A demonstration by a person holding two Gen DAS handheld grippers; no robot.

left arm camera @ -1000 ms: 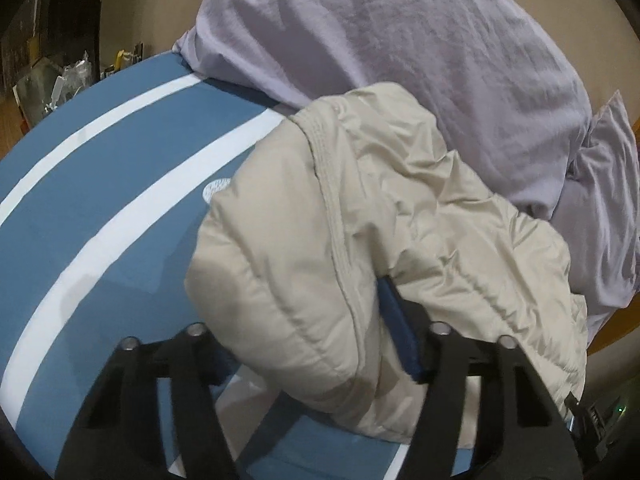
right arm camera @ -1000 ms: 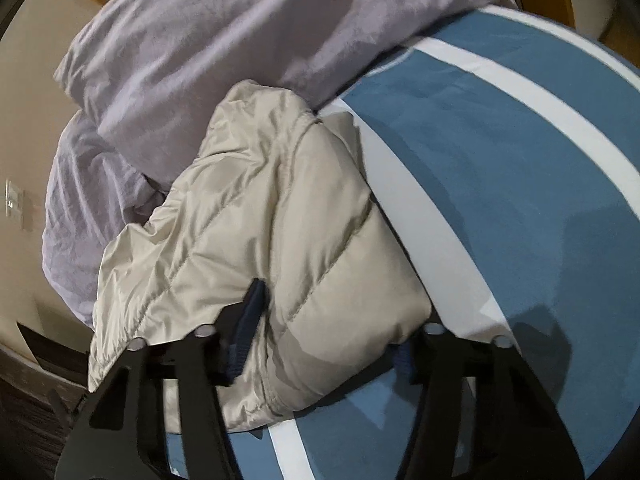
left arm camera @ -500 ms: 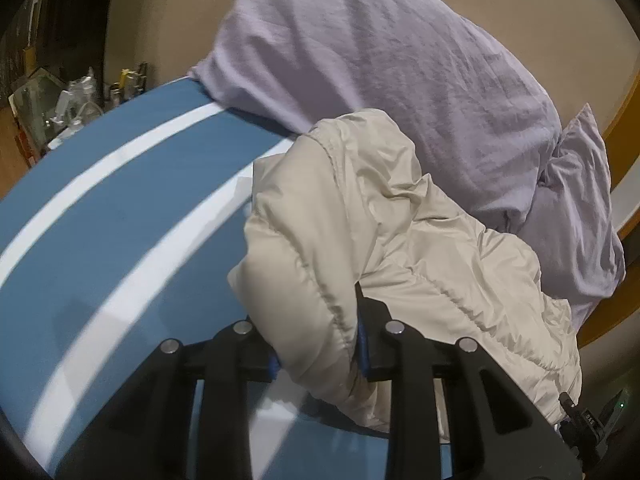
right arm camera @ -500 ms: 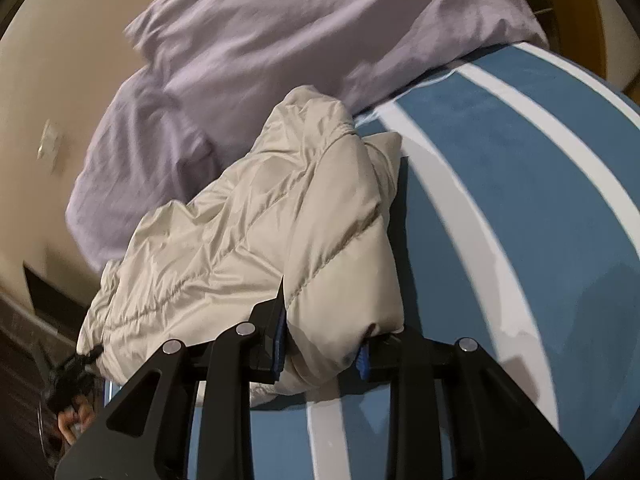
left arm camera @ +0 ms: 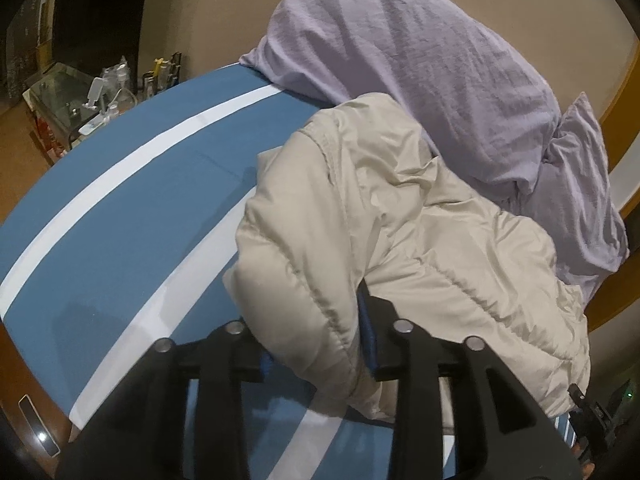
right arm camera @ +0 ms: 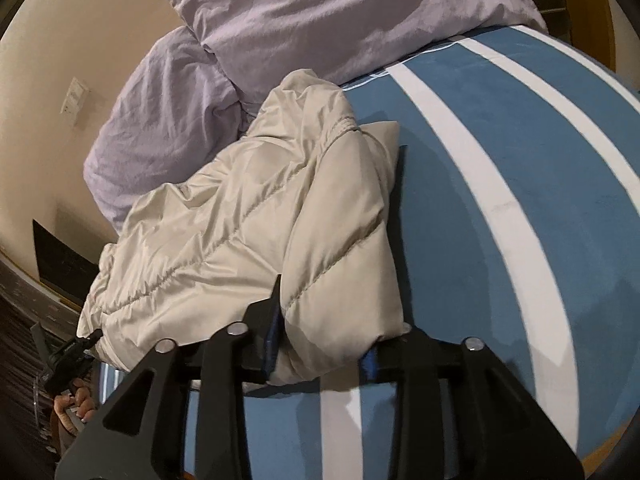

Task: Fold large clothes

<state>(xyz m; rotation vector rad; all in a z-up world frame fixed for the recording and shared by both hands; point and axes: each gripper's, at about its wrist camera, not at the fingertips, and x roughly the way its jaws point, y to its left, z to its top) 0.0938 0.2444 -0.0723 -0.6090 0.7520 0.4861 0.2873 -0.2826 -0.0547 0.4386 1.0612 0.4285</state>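
Note:
A cream puffer jacket [left arm camera: 400, 232] lies bunched on a blue bed cover with white stripes [left arm camera: 120, 208]; it also shows in the right wrist view [right arm camera: 256, 216]. My left gripper [left arm camera: 316, 344] is shut on a thick fold at the jacket's near left edge. My right gripper [right arm camera: 324, 344] is shut on a thick fold at the jacket's near right edge. Both folds fill the gap between the blue pads. The jacket's far end rests against the pillows.
Two lilac pillows [left arm camera: 420, 60] lean on the beige wall behind the jacket, also in the right wrist view [right arm camera: 320, 12]. A cluttered side table [left arm camera: 92, 96] stands at far left. The striped cover [right arm camera: 520, 200] stretches to the right. The bed's wooden edge [left arm camera: 24, 392] is near.
Both grippers closed from wide open onto the jacket's near edge folds, then drew back and up a little, lifting the folds. The view widened.

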